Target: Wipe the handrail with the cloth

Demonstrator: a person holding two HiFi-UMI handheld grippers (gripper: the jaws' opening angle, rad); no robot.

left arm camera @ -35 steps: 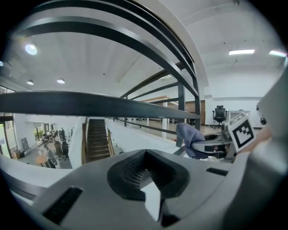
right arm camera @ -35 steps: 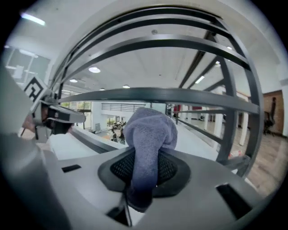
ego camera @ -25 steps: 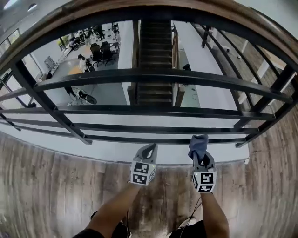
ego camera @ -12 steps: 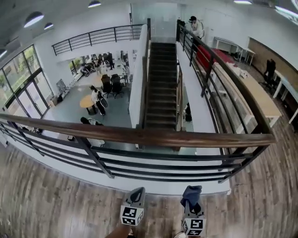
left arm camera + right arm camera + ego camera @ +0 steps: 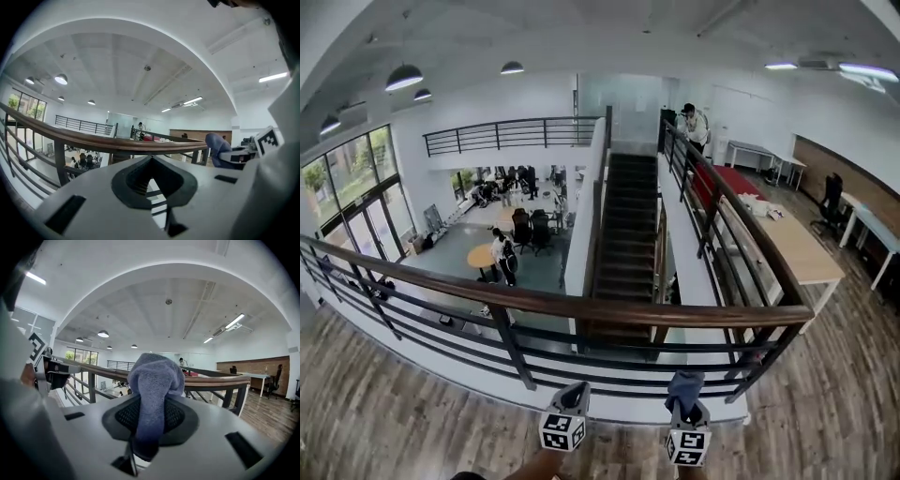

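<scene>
A brown wooden handrail (image 5: 581, 304) tops a black metal railing that curves across the head view; it also crosses the left gripper view as the handrail (image 5: 93, 139) and the right gripper view as the handrail (image 5: 215, 379). My right gripper (image 5: 685, 401) is shut on a blue-grey cloth (image 5: 684, 388), which bulges out of its jaws as a rounded wad, the cloth (image 5: 154, 380). My left gripper (image 5: 573, 397) is shut with nothing in it, its jaws meeting at a point (image 5: 151, 159). Both grippers hang side by side below and short of the rail.
Black horizontal bars (image 5: 609, 356) and posts (image 5: 511, 347) run under the rail. Beyond it a staircase (image 5: 628, 225) drops to a lower floor with people and chairs. Wood plank flooring (image 5: 384, 422) lies on my side. A long table (image 5: 792, 244) stands at right.
The head view has tilted up: the rail sank from the frame's top to below the middle, and both grippers slid to the bottom edge. The cloth stays gripped.
</scene>
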